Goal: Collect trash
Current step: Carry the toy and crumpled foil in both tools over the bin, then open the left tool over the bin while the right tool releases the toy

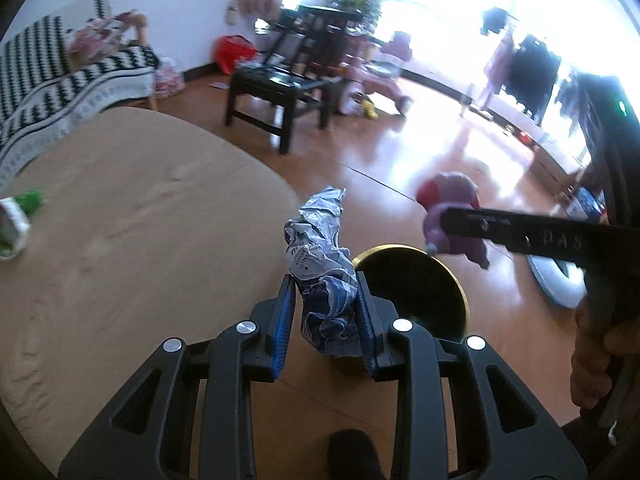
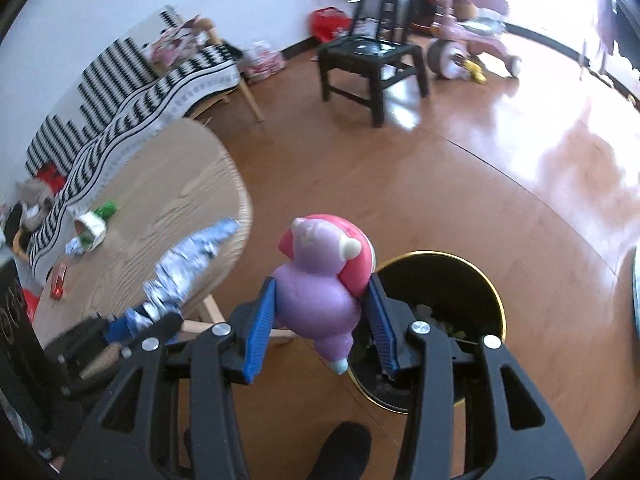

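My left gripper (image 1: 326, 300) is shut on a crumpled silver-blue wrapper (image 1: 322, 264), held over the floor beside the table edge, just left of the black bin with a gold rim (image 1: 416, 280). My right gripper (image 2: 322, 312) is shut on a purple and pink squishy toy (image 2: 320, 280), held just left of the bin (image 2: 452, 304), which has some trash inside. The toy also shows in the left wrist view (image 1: 452, 208), and the wrapper in the right wrist view (image 2: 188, 268).
A round wooden table (image 1: 120, 240) stands at left with a green-and-white wrapper (image 1: 16, 220) and small scraps (image 2: 90, 232) on it. A striped sofa (image 2: 132, 92), a black chair (image 2: 368, 60) and a pink tricycle (image 2: 468, 48) stand farther back on the wooden floor.
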Available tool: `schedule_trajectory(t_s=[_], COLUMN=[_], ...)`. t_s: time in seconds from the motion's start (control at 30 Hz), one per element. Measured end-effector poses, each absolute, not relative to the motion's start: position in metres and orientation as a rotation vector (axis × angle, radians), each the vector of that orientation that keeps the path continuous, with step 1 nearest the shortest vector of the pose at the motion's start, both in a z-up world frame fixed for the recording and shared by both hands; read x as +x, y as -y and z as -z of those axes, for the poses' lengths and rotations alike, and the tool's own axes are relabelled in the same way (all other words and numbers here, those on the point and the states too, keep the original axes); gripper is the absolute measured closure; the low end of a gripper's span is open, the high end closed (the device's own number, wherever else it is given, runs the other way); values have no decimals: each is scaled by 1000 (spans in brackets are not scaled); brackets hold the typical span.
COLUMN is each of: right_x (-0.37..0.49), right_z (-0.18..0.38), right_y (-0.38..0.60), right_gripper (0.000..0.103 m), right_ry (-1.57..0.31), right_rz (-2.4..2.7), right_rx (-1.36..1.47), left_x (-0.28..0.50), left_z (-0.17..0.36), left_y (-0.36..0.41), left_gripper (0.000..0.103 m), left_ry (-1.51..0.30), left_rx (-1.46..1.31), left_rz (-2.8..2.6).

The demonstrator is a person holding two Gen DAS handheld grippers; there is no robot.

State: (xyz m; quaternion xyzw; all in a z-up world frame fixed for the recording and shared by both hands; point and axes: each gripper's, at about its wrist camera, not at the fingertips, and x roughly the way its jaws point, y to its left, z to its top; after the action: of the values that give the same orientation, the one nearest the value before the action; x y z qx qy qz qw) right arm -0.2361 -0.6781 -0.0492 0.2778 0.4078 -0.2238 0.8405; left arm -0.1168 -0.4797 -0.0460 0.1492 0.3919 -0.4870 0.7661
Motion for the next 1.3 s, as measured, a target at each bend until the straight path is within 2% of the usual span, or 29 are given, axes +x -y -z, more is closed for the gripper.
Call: schedule_trajectory(t_s=[0.47, 1.03, 1.2, 1.23, 1.3], right_x=[-280, -283, -286, -287, -288], right_z=[75, 75, 75, 75, 75], right_y=[719, 720, 720, 720, 720], right_gripper=[56, 54, 50, 49, 46], right_ry=[-904, -901, -897, -896, -892], right_rz=[598, 622, 630, 635, 644], right_rx=[669, 687, 696, 698, 704], left_x=[-157, -157, -155, -154, -152], left_z=[84, 100, 106, 106, 108], left_y=[533, 557, 561, 562, 562], left_gripper=[74, 74, 74, 72, 61], left_ry=[-926, -967, -976, -976, -980], left_rx=[400, 411, 415, 416, 412], left_rz=[1194, 1221, 1242, 1240, 1237])
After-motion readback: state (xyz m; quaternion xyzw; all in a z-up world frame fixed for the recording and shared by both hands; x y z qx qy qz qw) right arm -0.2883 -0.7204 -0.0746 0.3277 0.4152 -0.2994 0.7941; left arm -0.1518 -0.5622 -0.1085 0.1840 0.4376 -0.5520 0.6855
